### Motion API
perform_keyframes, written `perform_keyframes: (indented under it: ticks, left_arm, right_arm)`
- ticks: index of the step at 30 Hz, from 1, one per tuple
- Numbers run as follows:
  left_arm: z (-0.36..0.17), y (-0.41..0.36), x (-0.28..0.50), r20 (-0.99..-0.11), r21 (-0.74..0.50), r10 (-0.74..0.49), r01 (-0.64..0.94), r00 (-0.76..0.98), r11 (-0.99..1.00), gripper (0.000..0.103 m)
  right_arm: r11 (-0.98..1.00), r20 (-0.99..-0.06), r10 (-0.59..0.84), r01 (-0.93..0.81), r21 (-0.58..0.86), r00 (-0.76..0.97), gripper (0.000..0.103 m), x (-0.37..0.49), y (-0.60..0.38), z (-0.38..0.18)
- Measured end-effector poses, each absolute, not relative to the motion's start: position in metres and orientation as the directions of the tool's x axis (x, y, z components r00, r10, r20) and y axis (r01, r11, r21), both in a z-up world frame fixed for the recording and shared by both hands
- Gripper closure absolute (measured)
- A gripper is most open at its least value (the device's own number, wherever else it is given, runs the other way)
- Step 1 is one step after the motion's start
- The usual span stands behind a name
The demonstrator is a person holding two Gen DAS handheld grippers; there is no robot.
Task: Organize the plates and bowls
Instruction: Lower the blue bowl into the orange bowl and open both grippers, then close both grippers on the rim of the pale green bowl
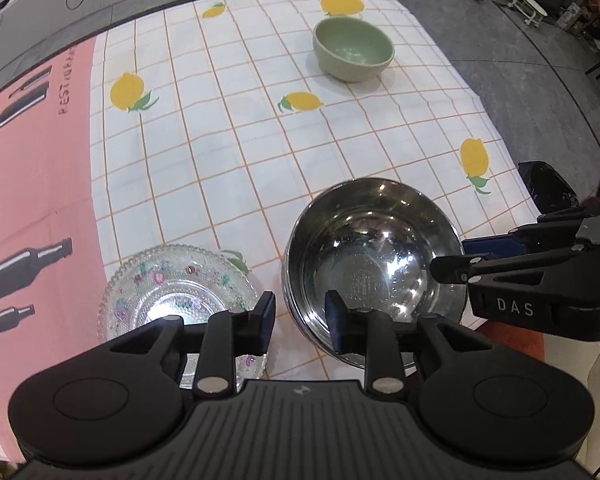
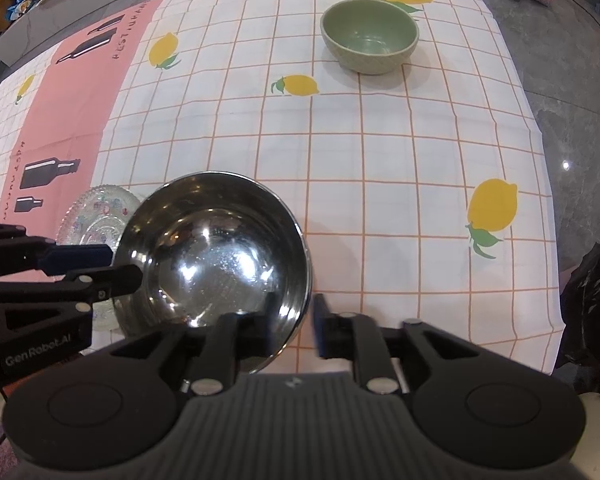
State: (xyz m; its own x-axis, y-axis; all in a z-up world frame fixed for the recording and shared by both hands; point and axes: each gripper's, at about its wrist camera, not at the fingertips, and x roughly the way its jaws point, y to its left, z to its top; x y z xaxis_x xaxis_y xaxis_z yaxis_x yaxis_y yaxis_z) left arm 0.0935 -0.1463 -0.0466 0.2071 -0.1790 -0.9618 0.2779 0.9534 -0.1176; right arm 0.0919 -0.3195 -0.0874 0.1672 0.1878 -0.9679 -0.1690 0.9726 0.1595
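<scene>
A steel bowl [image 1: 374, 268] stands near the table's front edge; it also shows in the right wrist view [image 2: 216, 252]. My left gripper [image 1: 300, 320] straddles its left rim, one finger inside and one outside, with a gap. My right gripper [image 2: 294, 324] straddles its right rim the same way. Whether either one touches the rim I cannot tell. A patterned glass plate [image 1: 172, 296] lies just left of the bowl, seen also in the right wrist view [image 2: 96, 216]. A green bowl [image 1: 353, 49] stands far back, also visible in the right wrist view [image 2: 370, 36].
A white checked tablecloth [image 2: 380, 168] with lemon prints covers the table, with a pink printed strip [image 1: 32, 184] at the left. A dark bag [image 2: 592, 304] sits off the right edge. Grey floor lies beyond the table.
</scene>
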Motion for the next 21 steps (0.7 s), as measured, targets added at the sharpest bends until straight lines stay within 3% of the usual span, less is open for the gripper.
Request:
perform_keyframes:
  ticks: [12, 21]
  left_arm:
    - [-0.009, -0.128, 0.118, -0.889, -0.195, -0.297, 0.299, 0.347, 0.934, 0.065]
    - [-0.005, -0.154, 0.143, -0.837, -0.125, -0.297, 0.369, 0.459, 0.921, 0.056]
  right_arm:
    - [0.973, -0.950, 0.222, -0.121, 0.199, 0.222, 0.057, 0.103, -0.333, -0.067]
    - [0.967, -0.935, 0.253, -0.029, 0.254, 0.249, 0.057, 0.134, -0.351, -0.075]
